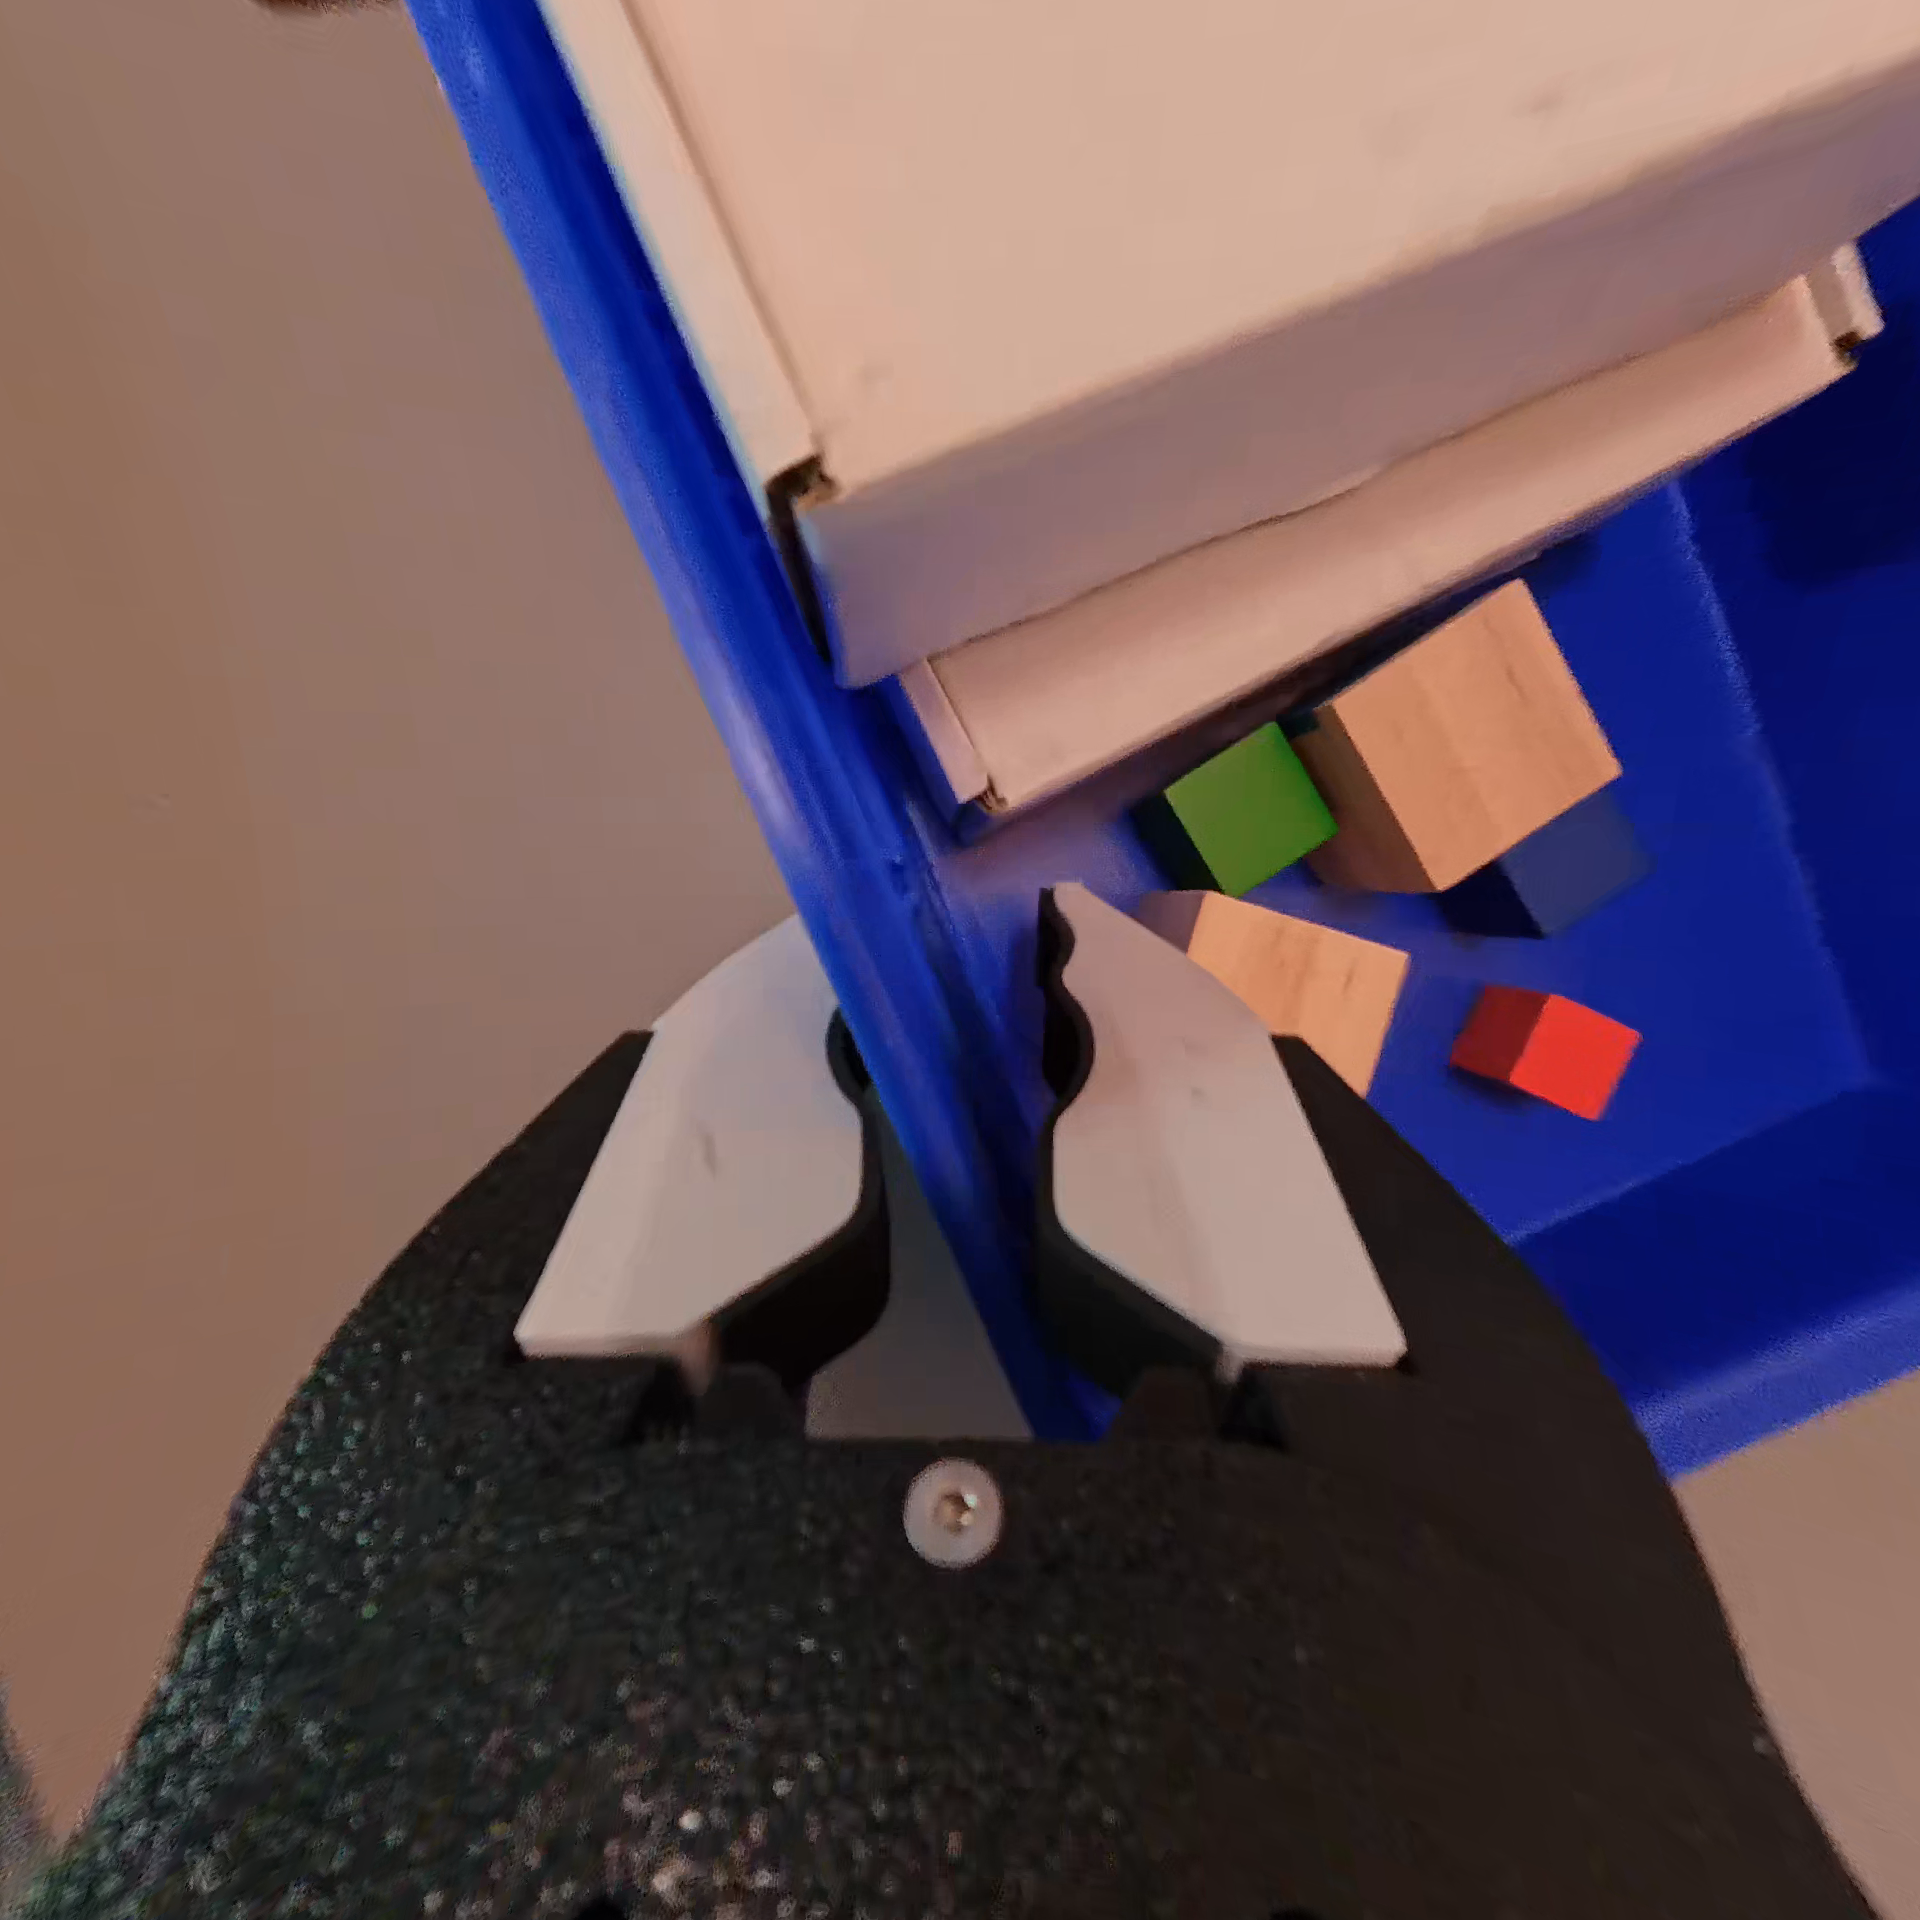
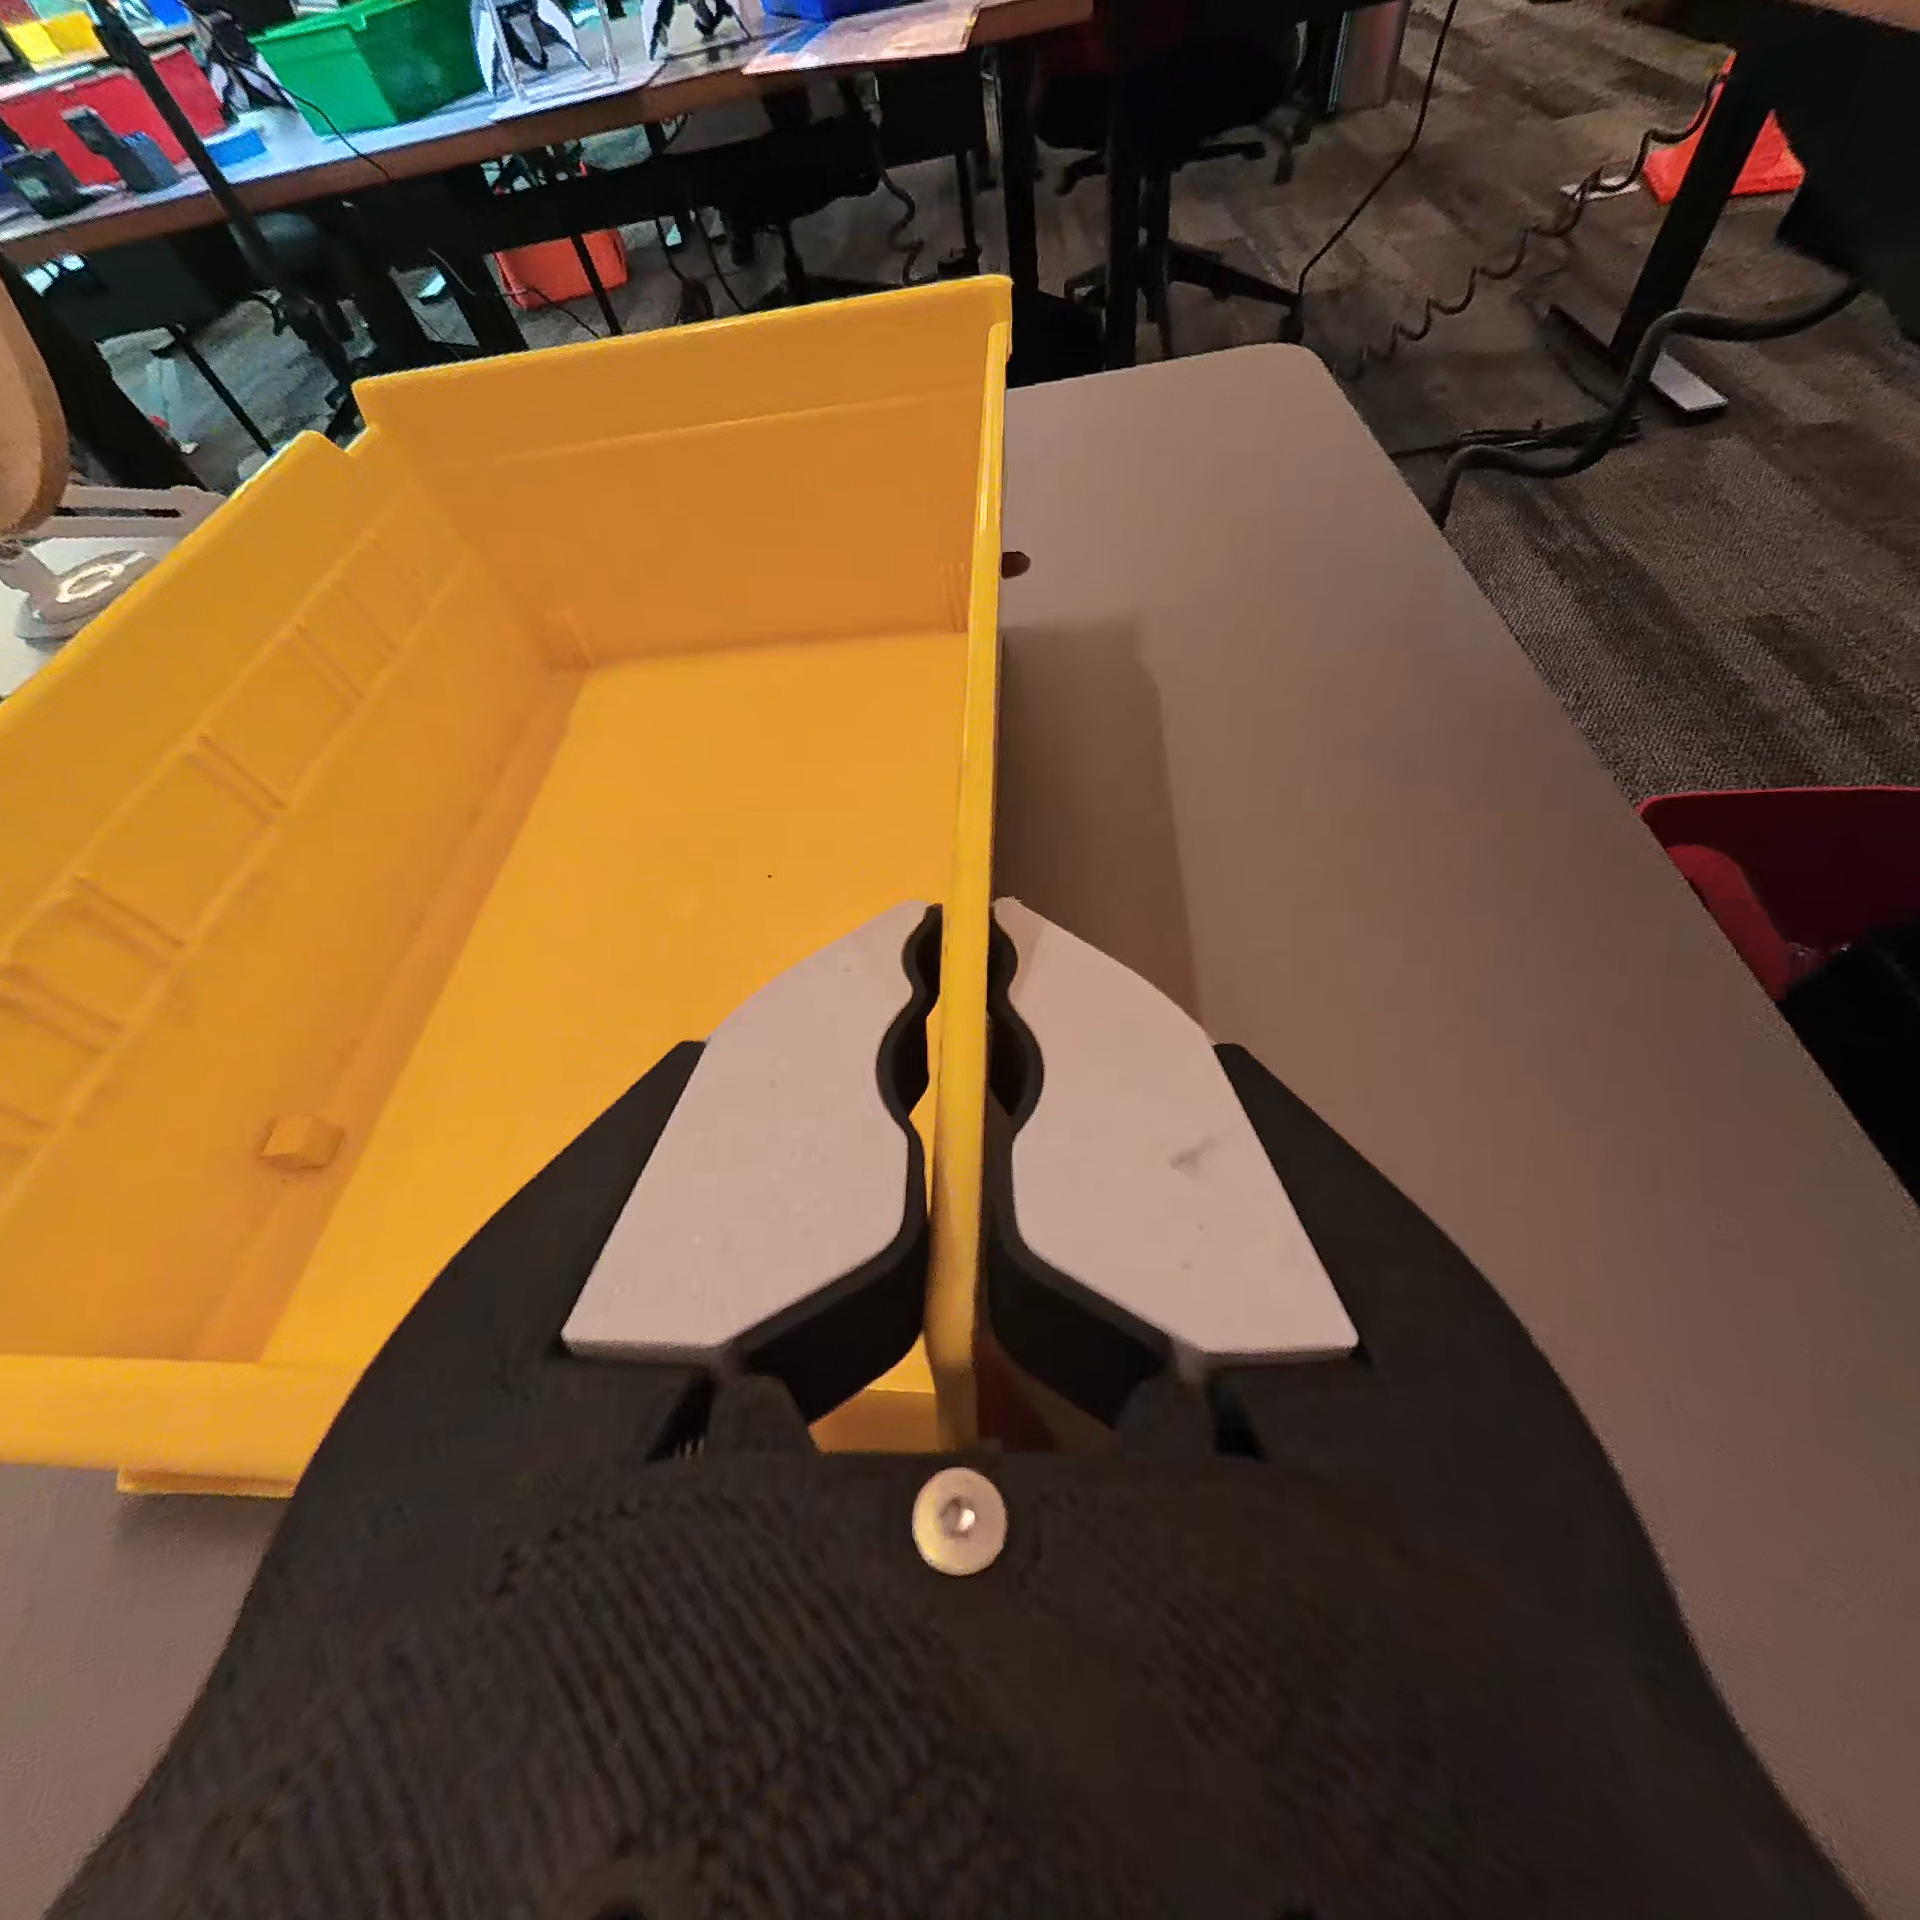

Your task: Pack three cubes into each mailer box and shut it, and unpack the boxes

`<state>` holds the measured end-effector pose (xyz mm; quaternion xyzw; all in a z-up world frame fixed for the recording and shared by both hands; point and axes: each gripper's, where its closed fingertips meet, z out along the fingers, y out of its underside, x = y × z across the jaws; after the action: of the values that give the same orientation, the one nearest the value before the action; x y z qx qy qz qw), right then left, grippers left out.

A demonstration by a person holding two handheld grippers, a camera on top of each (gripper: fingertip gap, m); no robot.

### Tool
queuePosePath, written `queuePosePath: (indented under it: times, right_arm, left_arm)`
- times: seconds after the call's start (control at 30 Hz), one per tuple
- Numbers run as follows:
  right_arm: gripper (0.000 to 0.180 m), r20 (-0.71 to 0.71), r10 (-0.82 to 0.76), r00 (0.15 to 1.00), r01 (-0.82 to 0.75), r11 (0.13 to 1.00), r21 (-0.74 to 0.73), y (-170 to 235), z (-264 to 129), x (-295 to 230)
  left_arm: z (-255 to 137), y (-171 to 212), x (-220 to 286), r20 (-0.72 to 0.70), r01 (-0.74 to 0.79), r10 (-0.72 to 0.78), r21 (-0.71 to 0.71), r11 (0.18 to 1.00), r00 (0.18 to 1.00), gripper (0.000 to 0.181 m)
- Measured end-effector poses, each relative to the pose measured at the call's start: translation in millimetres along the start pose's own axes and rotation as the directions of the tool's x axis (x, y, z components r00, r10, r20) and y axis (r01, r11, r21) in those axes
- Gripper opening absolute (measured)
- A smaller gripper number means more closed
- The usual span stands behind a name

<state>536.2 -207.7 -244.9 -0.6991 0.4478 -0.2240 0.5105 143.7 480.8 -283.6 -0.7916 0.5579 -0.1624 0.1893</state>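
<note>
In the left wrist view, my left gripper (image 1: 935, 909) straddles the side wall of a blue bin (image 1: 1714, 1299), one finger outside and one inside, shut on the wall. The bin looks tilted. In it lie two stacked white mailer boxes (image 1: 1143, 260), both closed, and loose cubes: green (image 1: 1252, 805), a large wooden one (image 1: 1465, 738), a second wooden one (image 1: 1299, 977) beside my inner finger, blue (image 1: 1569, 868) and red (image 1: 1548, 1049). In the right wrist view, my right gripper (image 2: 964, 909) is shut on the right wall of an empty yellow bin (image 2: 675, 499).
The yellow bin stands on a grey table (image 2: 1299, 831) whose right edge drops to carpet. A red object (image 2: 1787, 862) sits off the table's right side. Other tables with coloured bins (image 2: 374, 62) stand behind. Beige surface (image 1: 312, 623) lies left of the blue bin.
</note>
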Motion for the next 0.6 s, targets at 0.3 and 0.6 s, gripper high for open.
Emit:
queuePosePath:
  times: [0.3,0.6]
  right_arm:
    - [0.074,-0.092,-0.067,0.994,0.084,0.976,0.198,-47,-68,-32]
    - [0.102,0.493,-0.424,0.760,0.416,0.900,0.131,4,-80,-226]
  left_arm:
    - [-47,-20,-1,0.203,-0.374,0.342,0.145,0.916,0.917,0.079]
    - [-75,-20,42,0.118,-0.756,0.756,-0.061,0.652,0.643,0.109]
